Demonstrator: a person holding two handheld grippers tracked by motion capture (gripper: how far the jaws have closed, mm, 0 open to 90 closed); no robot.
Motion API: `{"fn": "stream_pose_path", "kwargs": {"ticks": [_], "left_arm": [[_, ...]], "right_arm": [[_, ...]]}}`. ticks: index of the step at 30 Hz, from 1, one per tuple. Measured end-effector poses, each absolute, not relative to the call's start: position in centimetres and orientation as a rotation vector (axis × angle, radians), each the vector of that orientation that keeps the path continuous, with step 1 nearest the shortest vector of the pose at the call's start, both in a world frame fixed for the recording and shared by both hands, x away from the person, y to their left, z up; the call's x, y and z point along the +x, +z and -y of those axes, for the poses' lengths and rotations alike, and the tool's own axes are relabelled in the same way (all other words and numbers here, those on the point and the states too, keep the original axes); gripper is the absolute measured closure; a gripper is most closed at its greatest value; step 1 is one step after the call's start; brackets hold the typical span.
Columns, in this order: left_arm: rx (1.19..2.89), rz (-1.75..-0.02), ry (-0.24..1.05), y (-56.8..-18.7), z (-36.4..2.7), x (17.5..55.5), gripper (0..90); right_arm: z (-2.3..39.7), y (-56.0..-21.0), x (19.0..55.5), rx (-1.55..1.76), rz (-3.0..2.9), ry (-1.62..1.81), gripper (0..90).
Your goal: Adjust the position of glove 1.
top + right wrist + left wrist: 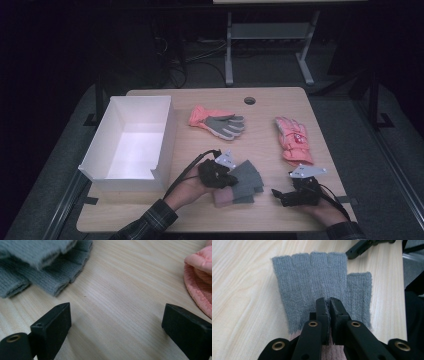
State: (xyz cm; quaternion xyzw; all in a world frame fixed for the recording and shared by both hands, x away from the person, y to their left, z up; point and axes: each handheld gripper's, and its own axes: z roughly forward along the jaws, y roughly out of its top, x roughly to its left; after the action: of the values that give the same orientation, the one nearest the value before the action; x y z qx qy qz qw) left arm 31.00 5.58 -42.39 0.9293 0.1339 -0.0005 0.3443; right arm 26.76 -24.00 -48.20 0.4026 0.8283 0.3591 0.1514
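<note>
the left gripper (326,301) is pinching the top grey glove (312,282) in the middle, its jaws squeezed nearly together on a little fold of wool. this glove lies on a second grey glove (45,277), near the front edge of the table (260,145), at about 6 o'clock. the white box (131,142) sits at about 9 o'clock from the gloves, and it looks like the glove should go in there. to do this well, the person should keep the pinch tight, lift only the top glove, and carry it over the box wall before letting go. the right gripper (116,322) rests just beside the gloves with its jaws wide apart and nothing in them. a pink and grey glove (217,121) lies at 12 o'clock, and a pink glove (293,140) at 2 o'clock. the table is pale wood with a small round hole (249,100) at the back. the room behind is dark, with a grey metal stand (267,45) and some cables (175,60) on the floor.
</note>
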Motion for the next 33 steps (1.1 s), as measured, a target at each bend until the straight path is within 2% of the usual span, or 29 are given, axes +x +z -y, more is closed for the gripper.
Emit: {"fn": "stream_pose_path", "kwargs": {"ticks": [23, 26, 33], "left_arm": [[2.489, -0.336, -0.024, -44.0, -4.5, 30.7, 84.2], [2.469, -0.343, -0.028, -43.7, -4.7, 30.9, 74.7], [2.42, -0.384, -0.006, -43.0, -5.1, 31.3, 39.6]], "right_arm": [[24.0, -48.2, 26.8, 1.155, -2.378, 1.031, 8.3], [24.0, -48.2, 26.8, 1.154, -2.378, 1.031, 8.3], [24.0, -48.2, 26.8, 1.154, -2.378, 1.031, 8.3]]}}
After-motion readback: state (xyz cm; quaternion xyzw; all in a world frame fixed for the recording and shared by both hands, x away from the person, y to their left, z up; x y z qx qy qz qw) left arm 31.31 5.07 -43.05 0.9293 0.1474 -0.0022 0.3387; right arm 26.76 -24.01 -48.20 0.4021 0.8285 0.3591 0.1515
